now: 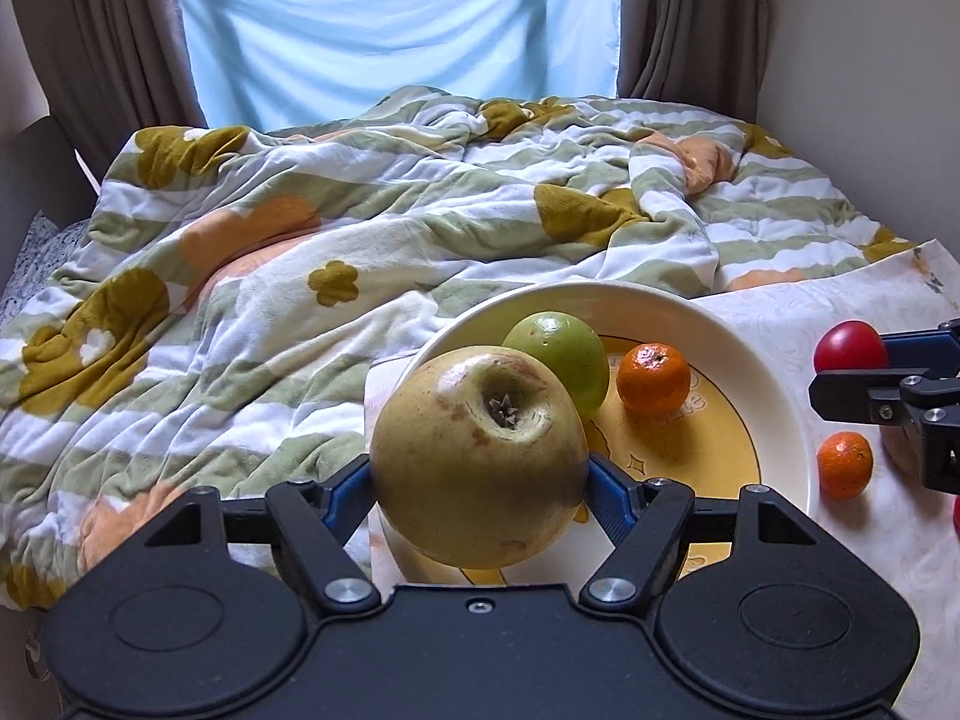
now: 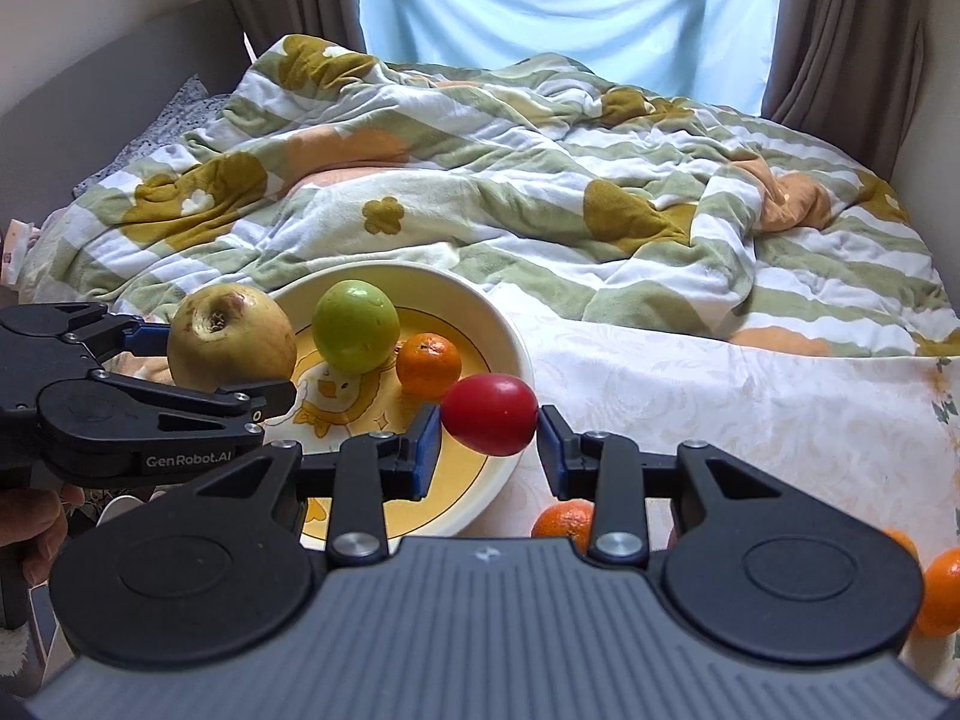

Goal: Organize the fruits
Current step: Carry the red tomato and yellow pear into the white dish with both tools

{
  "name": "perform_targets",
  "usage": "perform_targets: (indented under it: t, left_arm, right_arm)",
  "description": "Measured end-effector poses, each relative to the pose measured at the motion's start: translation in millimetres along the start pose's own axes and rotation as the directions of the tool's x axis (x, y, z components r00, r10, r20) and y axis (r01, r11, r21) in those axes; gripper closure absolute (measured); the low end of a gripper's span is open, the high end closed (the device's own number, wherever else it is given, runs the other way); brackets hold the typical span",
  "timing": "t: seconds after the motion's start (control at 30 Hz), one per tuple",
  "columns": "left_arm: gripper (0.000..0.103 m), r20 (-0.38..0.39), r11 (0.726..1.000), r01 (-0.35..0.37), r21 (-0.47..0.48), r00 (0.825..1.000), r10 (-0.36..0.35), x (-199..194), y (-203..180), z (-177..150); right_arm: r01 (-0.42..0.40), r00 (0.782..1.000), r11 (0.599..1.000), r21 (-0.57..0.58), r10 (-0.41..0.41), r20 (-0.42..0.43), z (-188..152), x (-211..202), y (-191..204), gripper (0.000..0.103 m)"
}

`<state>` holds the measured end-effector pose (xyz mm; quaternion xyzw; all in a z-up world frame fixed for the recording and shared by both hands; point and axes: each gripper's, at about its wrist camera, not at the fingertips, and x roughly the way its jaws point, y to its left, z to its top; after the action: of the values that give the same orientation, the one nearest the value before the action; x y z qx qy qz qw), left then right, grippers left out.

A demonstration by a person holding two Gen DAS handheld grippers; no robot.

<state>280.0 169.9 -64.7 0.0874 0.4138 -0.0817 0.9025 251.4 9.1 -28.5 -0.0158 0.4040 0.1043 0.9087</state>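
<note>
My left gripper [image 1: 480, 480] is shut on a large yellow-green apple [image 1: 477, 450], held over the near left rim of a cream plate [image 1: 774, 372] with a yellow centre. On the plate lie a green apple [image 1: 561, 357] and a tangerine [image 1: 654, 378]. My right gripper [image 2: 491, 427] is shut on a red oval fruit [image 2: 491, 413], held just above the plate's [image 2: 513, 330] right rim. In the right wrist view the left gripper [image 2: 210, 366] and its yellow-green apple [image 2: 231, 336] hang at the plate's left side, with the green apple [image 2: 355, 327] and the tangerine [image 2: 428, 365] between the two held fruits.
The plate rests on a white patterned cloth [image 2: 720, 396] at the bed's near edge. Loose tangerines [image 2: 567, 525] [image 2: 942, 591] lie on the cloth to the plate's right. A rumpled flowered blanket [image 1: 360, 228] covers the bed behind, and curtains [image 1: 390, 18] hang at the back.
</note>
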Motion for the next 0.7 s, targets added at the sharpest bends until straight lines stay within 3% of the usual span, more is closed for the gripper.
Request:
perform_targets:
  t: [0.3,0.37,0.43,0.57,0.7]
  left_arm:
    - [0.025,-0.006,0.999,-0.006,0.037,1.000,0.006,10,-5,0]
    - [0.020,0.020,0.999,-0.004,0.043,1.000,0.004,6,-5,0]
    - [0.000,0.045,0.998,-0.015,0.059,0.999,0.013,1,-8,1]
    - [0.000,0.054,0.997,-0.040,0.073,0.998,0.036,-8,-9,0]
    - [0.000,0.058,0.998,-0.063,0.028,0.996,0.061,-23,-5,-9]
  right_arm:
    - [0.030,0.999,0.999,0.019,-0.030,-0.014,2,8,1,0.053]
    - [0.030,0.999,0.999,0.019,-0.030,-0.014,1,8,1,0.053]
    - [0.030,0.999,0.999,0.018,-0.029,-0.012,1,8,2,0.053]
    - [0.022,1.000,1.000,0.012,-0.021,-0.009,2,8,2,0.053]
    - [-0.001,1.000,1.000,-0.004,0.001,-0.003,2,6,4,0.053]
